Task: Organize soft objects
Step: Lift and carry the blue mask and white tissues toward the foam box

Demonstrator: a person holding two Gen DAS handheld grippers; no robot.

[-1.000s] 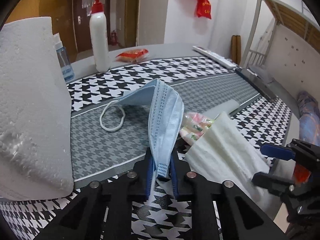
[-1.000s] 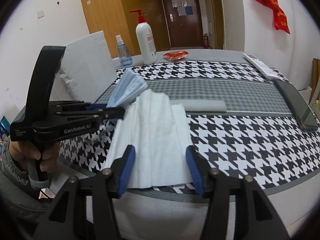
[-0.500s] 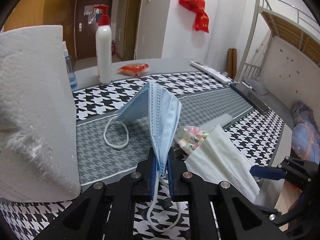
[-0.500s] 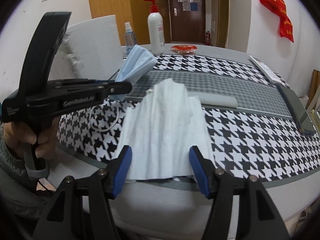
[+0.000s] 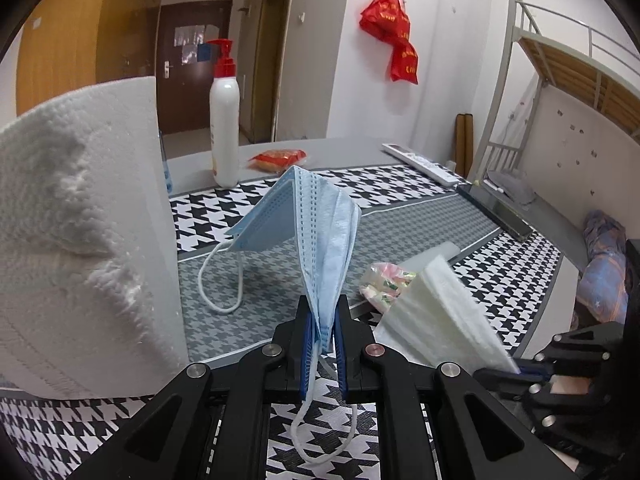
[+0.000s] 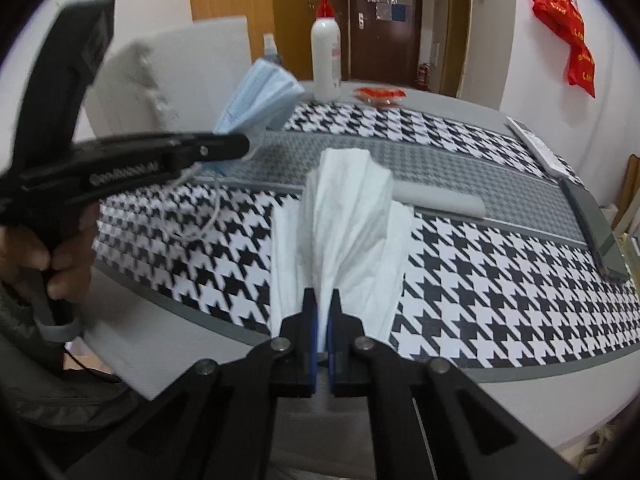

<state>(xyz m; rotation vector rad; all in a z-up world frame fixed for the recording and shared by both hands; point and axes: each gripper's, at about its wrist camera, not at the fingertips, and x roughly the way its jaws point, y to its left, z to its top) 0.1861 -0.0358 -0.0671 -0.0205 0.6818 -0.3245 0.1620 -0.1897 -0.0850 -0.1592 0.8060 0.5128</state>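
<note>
My left gripper [image 5: 324, 320] is shut on the lower edge of a light blue face mask [image 5: 316, 224], which stands up folded above the houndstooth table mat, an ear loop dangling below the jaws. My right gripper [image 6: 324, 304] is shut on the near edge of a white paper tissue [image 6: 348, 216], bunching it into a ridge on the mat. In the right wrist view the left gripper [image 6: 244, 144] shows from the side with the mask [image 6: 260, 100] above it. In the left wrist view the tissue [image 5: 436, 312] lies at the right, clamped by the right gripper [image 5: 516, 370].
A large white paper towel roll [image 5: 80, 220] stands close at the left. At the back stand a pump bottle [image 5: 225, 128] and a red snack packet [image 5: 278, 158]. A small wrapped packet [image 5: 382, 284], a grey block [image 6: 440, 202], a remote [image 6: 536, 146] and a dark flat device [image 6: 596, 228] lie on the mat.
The right gripper's jaws closed on the tissue's near edge and pinched it into a ridge. The left gripper lifted the mask higher off the mat, its ear loop now hanging free.
</note>
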